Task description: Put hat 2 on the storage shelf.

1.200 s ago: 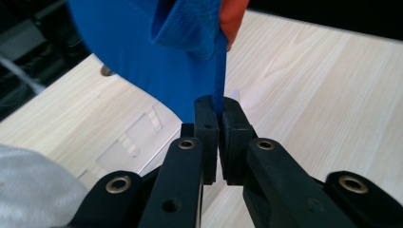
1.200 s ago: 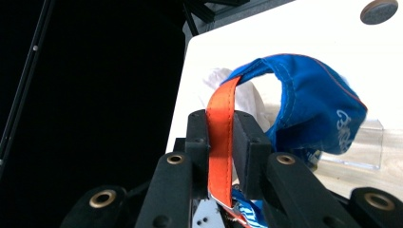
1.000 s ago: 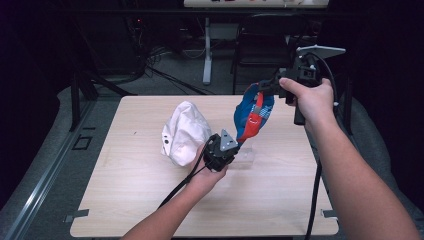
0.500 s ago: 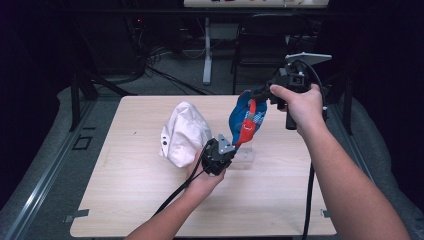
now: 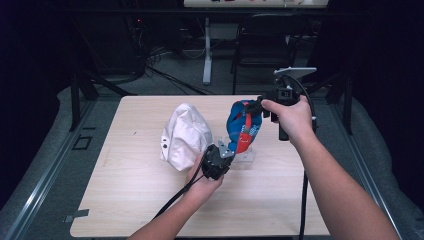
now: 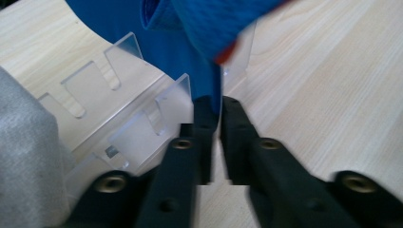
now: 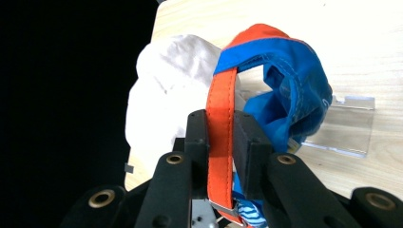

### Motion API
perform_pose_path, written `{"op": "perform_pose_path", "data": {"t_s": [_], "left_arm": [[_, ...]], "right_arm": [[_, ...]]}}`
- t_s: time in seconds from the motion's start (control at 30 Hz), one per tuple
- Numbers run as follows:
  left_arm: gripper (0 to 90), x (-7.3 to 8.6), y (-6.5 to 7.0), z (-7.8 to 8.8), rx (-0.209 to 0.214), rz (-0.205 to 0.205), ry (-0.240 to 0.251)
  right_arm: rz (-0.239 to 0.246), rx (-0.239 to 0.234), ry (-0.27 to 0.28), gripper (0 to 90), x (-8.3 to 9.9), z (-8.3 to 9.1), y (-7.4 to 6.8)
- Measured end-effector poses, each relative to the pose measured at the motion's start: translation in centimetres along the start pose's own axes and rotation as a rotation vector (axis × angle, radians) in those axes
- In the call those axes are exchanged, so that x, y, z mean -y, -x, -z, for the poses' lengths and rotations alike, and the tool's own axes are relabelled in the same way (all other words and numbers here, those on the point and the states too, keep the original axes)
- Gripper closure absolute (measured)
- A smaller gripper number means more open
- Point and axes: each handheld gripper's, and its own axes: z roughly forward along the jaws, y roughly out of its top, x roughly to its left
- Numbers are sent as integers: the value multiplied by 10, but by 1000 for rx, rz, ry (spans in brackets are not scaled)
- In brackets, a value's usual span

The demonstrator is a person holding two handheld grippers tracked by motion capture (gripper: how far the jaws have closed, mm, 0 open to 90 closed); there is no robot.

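Blue cap [image 5: 241, 125] held up over the clear acrylic stand [image 5: 245, 156] near the middle of the wooden table [image 5: 130, 200], just right of a white cap [image 5: 182, 136] lying there. Right gripper [image 5: 256, 106] clamped on the cap's orange strap [image 7: 221, 142] — jaws pressed against both its sides. Left gripper [image 5: 226, 151] low beside the stand, jaws just eased apart to a narrow gap — a blue fabric edge [image 6: 215, 95] at their tips, not pinched.
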Motion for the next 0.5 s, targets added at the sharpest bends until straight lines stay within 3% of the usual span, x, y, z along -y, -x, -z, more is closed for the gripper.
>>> {"op": "perform_pose_path", "data": {"t_s": [0.1,0.13,0.23,0.33,0.37,0.4,0.5], "left_arm": [[646,3,5,10,15,-5,41],[601,5,6,14,18,-6,54],[585,13,8,26,49,5,84],[554,24,8,37,60,3,93],[537,28,7,40,67,7,93],[537,33,6,43,67,12,88],[519,51,-1,53,70,17,80]], "right_arm": [[15,1,19,737,2,5,0],[43,23,30,700,5,10,-1],[79,48,44,678,9,15,-2],[135,96,68,647,17,21,-1],[180,136,76,617,24,23,1],[180,136,76,617,24,23,1],[263,191,104,577,38,25,6]]}}
